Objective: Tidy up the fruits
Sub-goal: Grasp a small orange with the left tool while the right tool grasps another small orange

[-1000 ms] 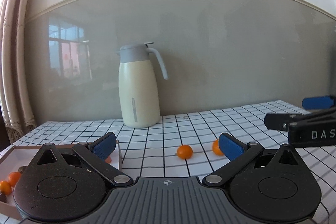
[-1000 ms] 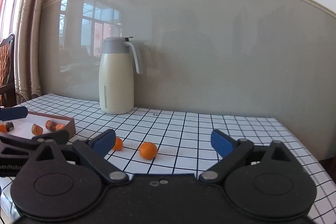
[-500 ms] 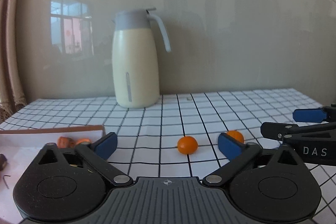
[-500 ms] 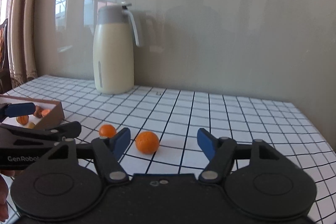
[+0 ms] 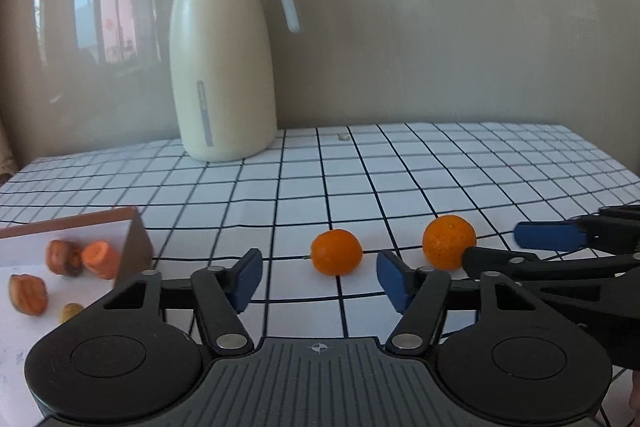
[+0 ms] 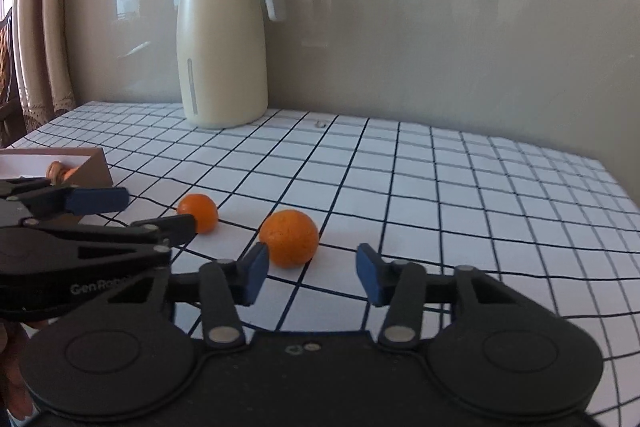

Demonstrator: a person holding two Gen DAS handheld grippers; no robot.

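Two small round orange fruits are lying side by side on the white, black-gridded tablecloth (image 5: 440,167). The left gripper (image 5: 318,277), jaws closing but not yet touching, is hovering just short of the smaller orange (image 5: 337,252). The right gripper (image 6: 312,271) is likewise closing, its blue pads apart, just before the larger orange (image 6: 289,238). A brown cardboard box (image 5: 134,247) holding fruit pieces is sitting to the left, and a cream thermos jug (image 5: 222,67) is standing by the wall.

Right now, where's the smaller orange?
Left wrist view: smaller orange sits on the checked tablecloth, ahead of the left gripper, between tray and bigger orange.
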